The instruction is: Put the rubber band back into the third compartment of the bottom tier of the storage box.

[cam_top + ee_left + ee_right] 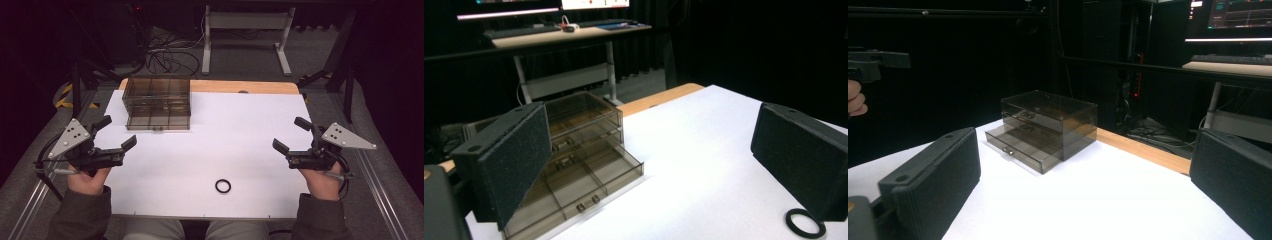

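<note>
While hovering apart | left tool agape | right tool agape

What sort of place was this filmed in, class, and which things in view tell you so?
Probably a lab or recording workspace, not a home. A white-covered table stands among dark curtains, loose cables lie on the floor, and a desk with lit monitors and a keyboard stands nearby.

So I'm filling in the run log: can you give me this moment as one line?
left gripper: open, empty | right gripper: open, empty | small black ring: on white table, near edge | smoky transparent plastic drawer box: far left, bottom drawer pulled out
</note>
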